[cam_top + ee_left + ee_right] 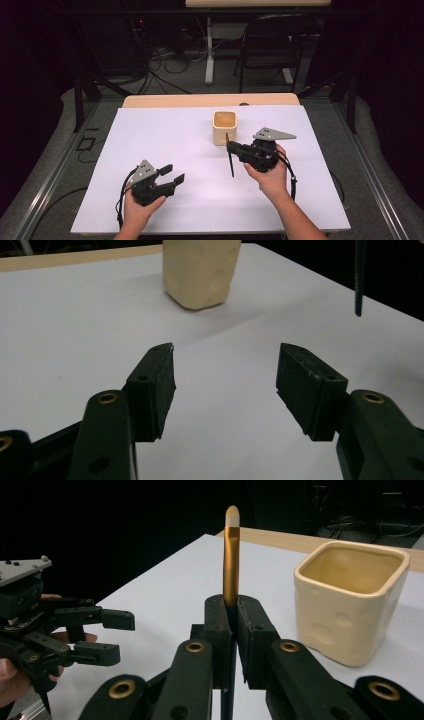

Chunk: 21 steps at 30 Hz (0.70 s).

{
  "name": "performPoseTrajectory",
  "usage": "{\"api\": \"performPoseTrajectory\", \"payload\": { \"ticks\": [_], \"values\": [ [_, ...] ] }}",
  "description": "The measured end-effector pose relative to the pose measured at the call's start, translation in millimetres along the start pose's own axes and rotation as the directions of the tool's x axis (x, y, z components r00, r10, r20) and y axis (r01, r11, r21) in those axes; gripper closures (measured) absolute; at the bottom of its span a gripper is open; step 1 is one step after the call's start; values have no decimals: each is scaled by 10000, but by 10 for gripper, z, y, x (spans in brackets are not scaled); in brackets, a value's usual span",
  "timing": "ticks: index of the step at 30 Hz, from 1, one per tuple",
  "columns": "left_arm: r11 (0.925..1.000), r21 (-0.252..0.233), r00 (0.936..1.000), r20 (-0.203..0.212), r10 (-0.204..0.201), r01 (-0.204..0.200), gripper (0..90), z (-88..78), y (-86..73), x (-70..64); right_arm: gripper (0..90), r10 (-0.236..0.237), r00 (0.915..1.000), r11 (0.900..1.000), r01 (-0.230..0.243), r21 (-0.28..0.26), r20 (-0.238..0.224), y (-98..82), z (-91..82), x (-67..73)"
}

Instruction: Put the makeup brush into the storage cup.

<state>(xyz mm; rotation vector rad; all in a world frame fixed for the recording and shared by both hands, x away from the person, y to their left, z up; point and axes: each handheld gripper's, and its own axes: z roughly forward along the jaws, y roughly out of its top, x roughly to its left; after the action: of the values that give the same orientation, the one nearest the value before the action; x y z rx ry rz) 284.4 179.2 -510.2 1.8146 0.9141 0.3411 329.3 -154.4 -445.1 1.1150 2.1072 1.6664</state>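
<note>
Holding a slim brush (pixel 231 555) pinched upright between its closed jaws, the right gripper (pixel 235 147) hovered just beside the cream cup (pixel 224 128) on the white table cover (pixel 165 130). The brush's dark handle (pixel 230 162) hung down toward the table while its gold ferrule and pale tip stood above the pads, so the pick-up looked done. What seemed left was carrying the brush over the cup's open mouth and lowering it in; the cup appeared empty inside. The left gripper (pixel 172 173) sat well apart near the front left, its jaws spread wide with nothing between them, apparently idle and playing no part in the placing
</note>
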Motion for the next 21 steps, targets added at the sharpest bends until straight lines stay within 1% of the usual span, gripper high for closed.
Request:
{"api": "performPoseTrajectory", "payload": {
  "ticks": [2,6,8,11,13,16,18,21],
  "values": [
    [10000,17,10000,74,42,-43,418,10,51,-28,840,14,10000,10000,-14,-98,23,-8,5,19],
    [9999,96,9995,310,86,-89,420,54,148,-75,840,-132,9997,9999,133,-70,184,-30,24,45],
    [9997,146,9990,407,170,-176,420,80,196,-96,840,-139,9998,9999,140,-84,171,-34,30,52],
    [9995,283,9986,520,105,-120,409,121,261,-133,840,-96,9999,9998,98,-144,125,-32,29,53],
    [9994,302,9980,612,134,-153,401,144,300,-157,840,-65,9999,10000,66,-50,119,-25,21,51],
    [9995,254,9975,683,152,-170,398,183,359,-207,840,-47,9999,9998,49,-188,131,-22,9,44],
    [9996,247,9966,808,132,-152,398,206,396,-235,840,-33,9999,9995,38,-314,155,-15,-7,44],
    [9994,235,9949,984,215,-239,407,243,443,-282,840,3,9999,9990,3,-444,140,-4,-30,46]
  ]
}}
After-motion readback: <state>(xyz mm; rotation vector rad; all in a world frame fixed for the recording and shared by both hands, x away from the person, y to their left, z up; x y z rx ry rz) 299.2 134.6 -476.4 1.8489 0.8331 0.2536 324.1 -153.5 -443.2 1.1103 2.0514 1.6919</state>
